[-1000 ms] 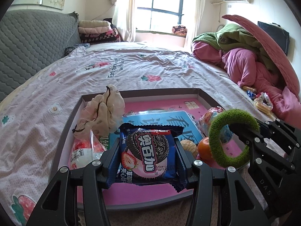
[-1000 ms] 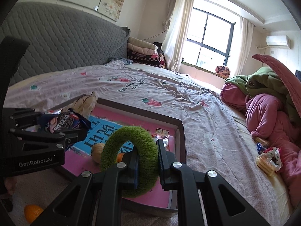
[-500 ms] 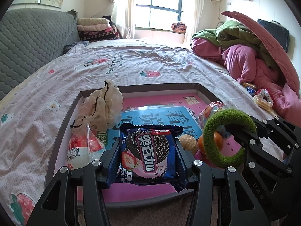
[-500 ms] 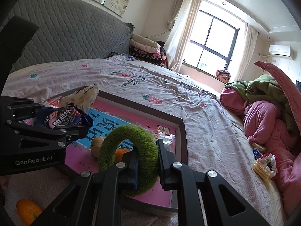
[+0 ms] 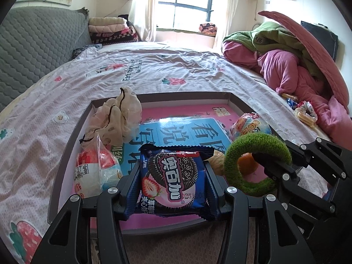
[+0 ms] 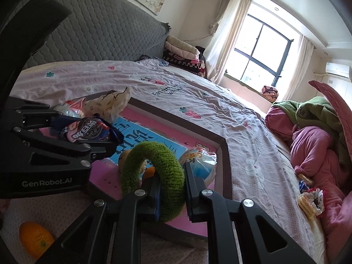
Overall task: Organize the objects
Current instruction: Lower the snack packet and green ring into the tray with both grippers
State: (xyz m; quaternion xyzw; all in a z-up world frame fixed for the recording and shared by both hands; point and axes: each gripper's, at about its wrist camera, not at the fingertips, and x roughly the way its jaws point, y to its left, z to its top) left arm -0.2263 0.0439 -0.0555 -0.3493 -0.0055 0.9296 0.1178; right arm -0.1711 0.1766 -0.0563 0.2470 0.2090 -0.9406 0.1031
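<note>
Bedsheet lies bare beyond tray.

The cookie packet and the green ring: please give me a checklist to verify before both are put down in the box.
1. Left gripper shut on the cookie packet: ok.
2. Right gripper shut on the green ring: ok.
3. Both items are over the box: ok.
4. Bare pink floor under the packet: ok.
5. Spot under the ring: not ok, an orange fruit and a walnut lie there.
6. The two grippers apart: ok, though close.
</note>
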